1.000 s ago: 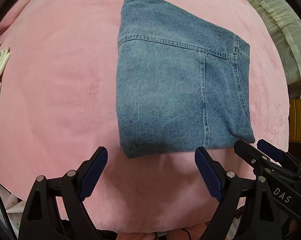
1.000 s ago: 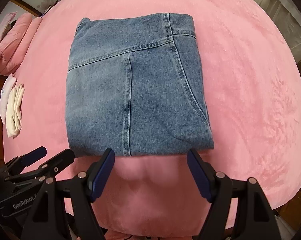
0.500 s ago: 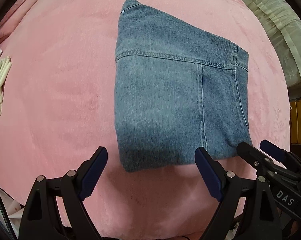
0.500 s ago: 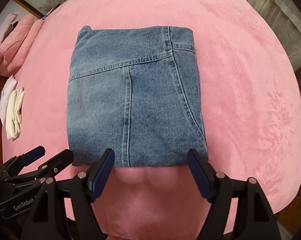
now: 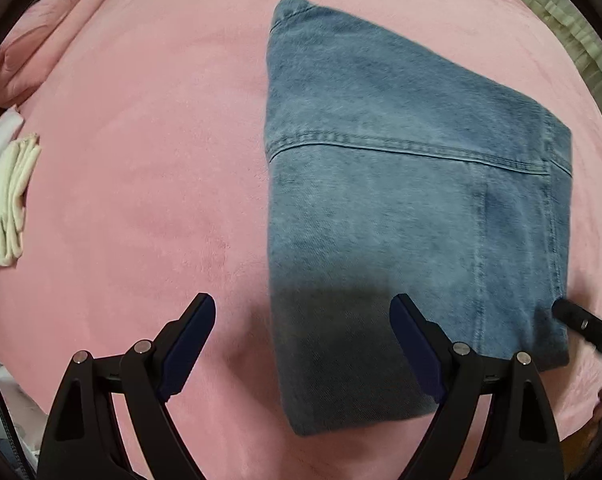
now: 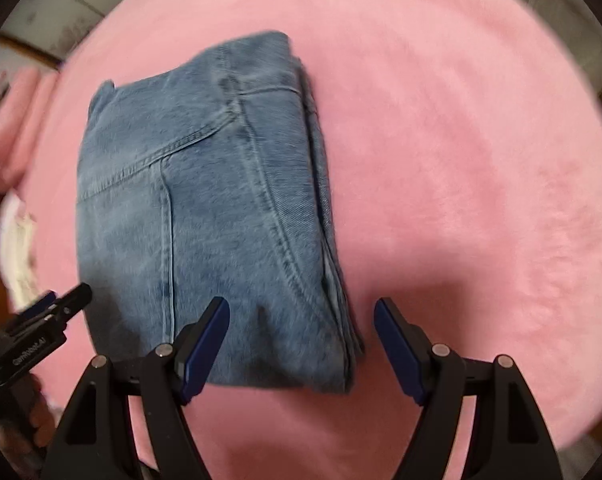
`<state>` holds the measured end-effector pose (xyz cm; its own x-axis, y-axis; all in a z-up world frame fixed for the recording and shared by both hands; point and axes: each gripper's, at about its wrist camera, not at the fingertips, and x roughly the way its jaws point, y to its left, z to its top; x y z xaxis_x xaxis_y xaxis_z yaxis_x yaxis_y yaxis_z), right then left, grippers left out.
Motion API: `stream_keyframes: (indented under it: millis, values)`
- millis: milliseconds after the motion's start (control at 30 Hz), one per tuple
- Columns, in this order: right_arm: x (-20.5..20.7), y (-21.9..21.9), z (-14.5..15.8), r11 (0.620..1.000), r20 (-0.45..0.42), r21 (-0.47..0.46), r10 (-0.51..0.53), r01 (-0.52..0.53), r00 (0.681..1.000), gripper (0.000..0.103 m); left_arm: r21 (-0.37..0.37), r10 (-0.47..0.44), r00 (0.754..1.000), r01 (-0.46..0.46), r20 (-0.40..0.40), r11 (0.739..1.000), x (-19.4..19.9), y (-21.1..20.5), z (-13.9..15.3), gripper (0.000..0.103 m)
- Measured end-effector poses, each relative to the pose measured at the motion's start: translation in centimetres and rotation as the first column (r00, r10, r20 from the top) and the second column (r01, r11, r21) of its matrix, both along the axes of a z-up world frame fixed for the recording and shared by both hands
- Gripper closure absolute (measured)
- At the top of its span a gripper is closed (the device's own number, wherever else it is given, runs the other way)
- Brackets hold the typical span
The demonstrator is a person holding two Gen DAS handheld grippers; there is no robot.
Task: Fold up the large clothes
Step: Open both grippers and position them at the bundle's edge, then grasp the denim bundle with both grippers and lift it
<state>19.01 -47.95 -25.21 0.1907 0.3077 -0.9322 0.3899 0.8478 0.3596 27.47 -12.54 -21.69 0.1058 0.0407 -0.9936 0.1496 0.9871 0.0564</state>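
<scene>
Pink blanket [image 5: 141,200]; folded jeans [image 5: 401,200] near corners between wide, empty left gripper [image 5: 303,344], right gripper [image 6: 301,344] jaws

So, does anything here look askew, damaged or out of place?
Nothing stands out. The folded jeans lie flat and compact on the pink blanket, layers stacked evenly along the side edge. Both the left gripper and the right gripper are open and empty.

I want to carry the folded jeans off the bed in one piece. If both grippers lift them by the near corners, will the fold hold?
Probably not fully. The jeans are a thick stack of layers, open along the right edge in the right wrist view, so lower layers would likely sag or unfold. Denim looks heavy for its size, not slippery. The plush pink blanket likely adds drag if they are pushed.
</scene>
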Motion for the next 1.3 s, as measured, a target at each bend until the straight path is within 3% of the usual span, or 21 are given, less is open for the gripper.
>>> stream_keyframes:
  millis: [167,233,367,433,500,533,667,800,900,967,1133,1300]
  values:
    - [0.7,-3.2,-2.2,0.992,0.082,0.116,-0.058,0.049,0.995,0.028,-0.122,-0.013,0.999,0.007,-0.053,0.992,1.3,2.0,-2.0,0.015]
    - [1.3,-3.9,-2.7,0.981,0.154,0.193,-0.058,0.027,0.986,0.028,-0.2,-0.01,0.998,-0.002,-0.057,0.98,1.9,2.8,-2.6,0.015]
    - [3.0,-4.0,-3.9,0.965,0.222,0.258,-0.012,-0.047,0.975,0.03,-0.292,-0.023,0.999,0.008,-0.047,0.956,3.3,3.9,-3.8,0.015]
    - [4.0,-4.1,-4.6,0.952,0.242,0.301,-0.014,-0.061,0.97,0.041,-0.343,-0.018,0.999,0.001,-0.047,0.939,4.2,4.2,-4.4,0.015]
    - [5.1,-4.1,-5.5,0.939,0.24,0.338,-0.022,-0.063,0.97,0.067,-0.39,-0.011,0.998,-0.014,-0.062,0.921,5.2,4.4,-5.0,0.015]
    - [5.4,-4.0,-5.9,0.933,0.238,0.355,-0.023,-0.065,0.971,0.067,-0.427,-0.011,0.997,-0.025,-0.083,0.904,5.7,4.4,-5.6,0.015]
    - [5.8,-4.1,-6.6,0.912,0.24,0.405,-0.041,-0.062,0.97,0.069,-0.471,0.0,0.991,-0.065,-0.137,0.88,6.8,4.4,-7.4,0.008]
    - [5.1,-4.1,-6.8,0.903,0.233,0.429,-0.098,-0.012,0.968,0.076,-0.466,0.029,0.992,-0.084,-0.123,0.881,6.6,4.4,-7.7,0.01]
    - [4.7,-3.6,-6.1,0.924,0.249,0.382,-0.091,-0.011,0.964,0.079,-0.437,0.069,0.996,-0.083,-0.048,0.896,4.9,3.3,-6.9,0.019]
    - [4.2,-3.0,-5.1,0.941,0.278,0.337,-0.073,-0.026,0.958,0.084,-0.413,0.066,0.998,-0.056,0.012,0.909,4.0,3.0,-6.1,0.03]
    - [3.3,-1.4,-2.7,0.941,0.34,0.335,-0.082,-0.04,0.937,0.087,-0.378,0.121,0.987,-0.072,0.109,0.923,2.0,2.5,-3.8,0.051]
    - [2.2,1.3,0.9,0.948,0.415,0.294,-0.016,-0.118,0.91,0.088,-0.335,0.101,0.974,-0.028,0.201,0.942,-0.3,2.1,-0.5,0.059]
